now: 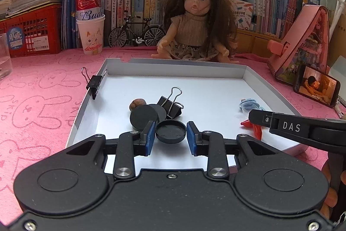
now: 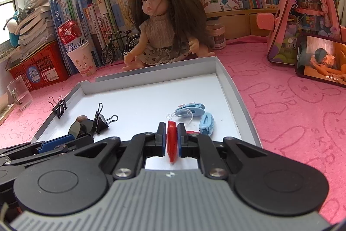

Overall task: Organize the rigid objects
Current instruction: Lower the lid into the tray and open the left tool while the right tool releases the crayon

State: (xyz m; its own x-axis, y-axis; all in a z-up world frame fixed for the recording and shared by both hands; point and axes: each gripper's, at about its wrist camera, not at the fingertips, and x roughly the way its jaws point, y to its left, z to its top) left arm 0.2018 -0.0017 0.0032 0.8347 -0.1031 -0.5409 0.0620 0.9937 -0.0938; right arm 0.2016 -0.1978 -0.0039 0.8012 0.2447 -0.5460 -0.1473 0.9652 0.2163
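Observation:
A shallow white tray (image 1: 173, 63) (image 2: 229, 88) lies on the pink cloth. My left gripper (image 1: 170, 136) is shut on a black round cap (image 1: 170, 133), low over the tray's near part. Just beyond it lie two black discs (image 1: 143, 117), a brown nut (image 1: 136, 104) and a black binder clip (image 1: 170, 106) (image 2: 101, 120). Another binder clip (image 1: 94, 83) (image 2: 58, 106) is clipped on the tray's left wall. My right gripper (image 2: 172, 142) is shut on a red hair clip (image 2: 172, 144) (image 1: 256, 130), which stands on edge. Two blue hair clips (image 2: 191, 109) (image 2: 206, 123) lie ahead of it.
A doll (image 1: 194, 29) sits behind the tray, with a toy bicycle (image 1: 136, 33) and a can in a paper cup (image 1: 90, 34) to its left. A red basket (image 1: 30, 34) and a glass (image 1: 4, 55) stand far left. A phone (image 1: 315, 84) leans on a pink house-shaped box (image 1: 302, 42) at the right.

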